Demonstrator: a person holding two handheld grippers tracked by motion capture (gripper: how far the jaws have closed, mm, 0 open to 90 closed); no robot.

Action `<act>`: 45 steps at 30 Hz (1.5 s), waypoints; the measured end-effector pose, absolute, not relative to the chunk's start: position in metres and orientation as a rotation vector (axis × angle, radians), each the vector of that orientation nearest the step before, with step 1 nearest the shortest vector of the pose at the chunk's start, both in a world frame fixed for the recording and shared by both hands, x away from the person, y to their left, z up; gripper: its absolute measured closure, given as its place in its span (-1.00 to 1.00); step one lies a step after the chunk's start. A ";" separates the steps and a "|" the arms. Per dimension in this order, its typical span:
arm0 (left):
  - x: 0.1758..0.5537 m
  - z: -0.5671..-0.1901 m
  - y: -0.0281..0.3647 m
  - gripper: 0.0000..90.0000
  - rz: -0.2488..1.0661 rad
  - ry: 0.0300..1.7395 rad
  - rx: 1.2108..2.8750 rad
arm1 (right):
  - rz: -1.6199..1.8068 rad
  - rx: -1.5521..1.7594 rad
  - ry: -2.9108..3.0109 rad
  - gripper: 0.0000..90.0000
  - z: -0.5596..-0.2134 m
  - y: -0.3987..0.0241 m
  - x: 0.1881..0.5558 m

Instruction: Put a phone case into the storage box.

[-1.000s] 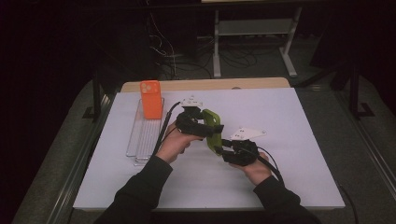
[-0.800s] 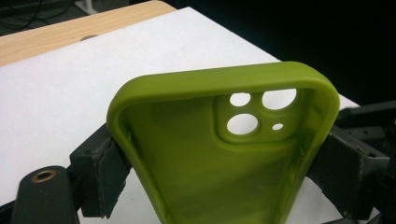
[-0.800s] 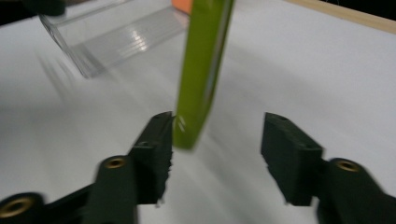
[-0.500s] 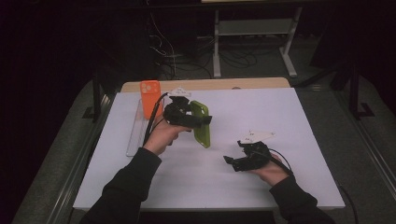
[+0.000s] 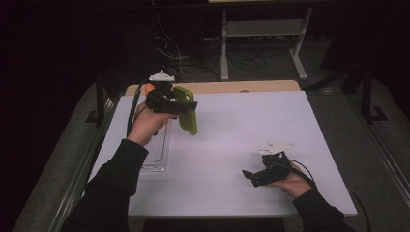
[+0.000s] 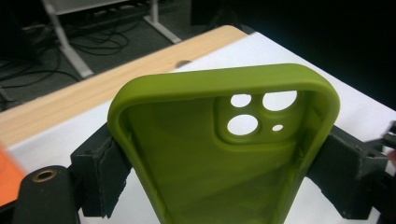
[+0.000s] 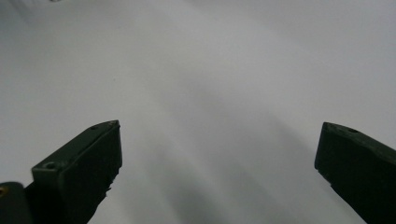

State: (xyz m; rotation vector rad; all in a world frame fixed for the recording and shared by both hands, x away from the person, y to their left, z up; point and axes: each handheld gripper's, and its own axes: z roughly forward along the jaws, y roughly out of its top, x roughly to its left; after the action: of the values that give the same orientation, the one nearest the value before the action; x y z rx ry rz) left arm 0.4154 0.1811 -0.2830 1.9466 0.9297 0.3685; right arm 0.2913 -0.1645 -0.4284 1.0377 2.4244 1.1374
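Note:
A green phone case [image 6: 224, 154] with camera holes near its top edge is held up above the table, and my left gripper [image 6: 224, 186] is shut on its two long sides. From above, the case [image 5: 189, 121] hangs from the left gripper [image 5: 180, 105] over the table's back left. My right gripper [image 5: 249, 175] lies low near the front right of the white table [image 5: 232, 130]. Its jaws have just been opening, and it is now open with nothing between them. Its own view has the right gripper [image 7: 219, 163] wide apart over bare white surface.
A clear plastic tray [image 5: 157, 150] lies along the table's left side under the left forearm. An orange object [image 5: 149, 88] peeks out behind the left gripper. A wooden strip [image 5: 241, 87] borders the table's far edge, with a metal stand and cables on the floor beyond.
The right gripper let go of the green case, opened and drew away to the front right. The left gripper carried the case up and to the back left.

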 end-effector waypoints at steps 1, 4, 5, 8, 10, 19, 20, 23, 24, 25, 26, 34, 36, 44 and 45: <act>0.417 -0.281 0.186 -0.68 0.379 0.938 1.942 | 1.138 1.045 2.425 -1.00 -0.429 -0.164 0.291; 0.421 -0.275 0.200 -0.68 0.404 0.965 1.922 | 1.127 1.022 2.428 -1.00 -0.430 -0.164 0.291; 0.423 -0.274 0.204 -0.68 0.414 0.979 1.910 | 1.128 1.033 2.428 -1.00 -0.430 -0.163 0.291; 0.428 -0.271 0.217 -0.68 0.448 1.011 1.898 | 1.122 1.028 2.436 -1.00 -0.431 -0.161 0.291; 0.432 -0.270 0.224 -0.68 0.463 1.036 1.886 | 1.123 1.029 2.439 -1.00 -0.431 -0.161 0.291; 0.444 -0.271 0.247 -0.68 0.525 1.124 1.873 | 1.126 1.025 2.441 -1.00 -0.431 -0.163 0.291; 0.446 -0.272 0.248 -0.68 0.532 1.131 1.871 | 1.126 1.021 2.441 -1.00 -0.431 -0.163 0.291; 0.450 -0.275 0.252 -0.68 0.566 1.164 1.874 | 1.124 1.017 2.442 -1.00 -0.431 -0.163 0.291; 0.451 -0.276 0.253 -0.68 0.577 1.175 1.874 | 1.124 1.015 2.442 -1.00 -0.431 -0.163 0.291; 0.453 -0.278 0.255 -0.68 0.587 1.190 1.874 | 1.124 1.017 2.442 -1.00 -0.431 -0.163 0.291; 0.455 -0.280 0.256 -0.68 0.589 1.203 1.869 | 1.123 1.016 2.442 -1.00 -0.432 -0.163 0.291; 0.467 -0.299 0.259 -0.68 0.628 1.309 1.890 | 1.119 1.010 2.446 -1.00 -0.431 -0.163 0.291; 0.470 -0.304 0.259 -0.68 0.635 1.336 1.883 | 1.118 1.009 2.448 -1.00 -0.431 -0.163 0.291; 0.477 -0.323 0.256 -0.68 0.651 1.403 1.891 | 1.116 1.005 2.444 -1.00 -0.431 -0.164 0.291; 0.478 -0.325 0.255 -0.68 0.659 1.415 1.894 | 1.116 1.004 2.447 -1.00 -0.431 -0.164 0.291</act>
State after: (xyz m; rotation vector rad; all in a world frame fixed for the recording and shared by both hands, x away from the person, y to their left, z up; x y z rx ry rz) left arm 0.4778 0.2549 -0.3251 1.8943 1.4146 0.6589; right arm 0.2914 -0.1639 -0.4310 1.0041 2.4470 1.1160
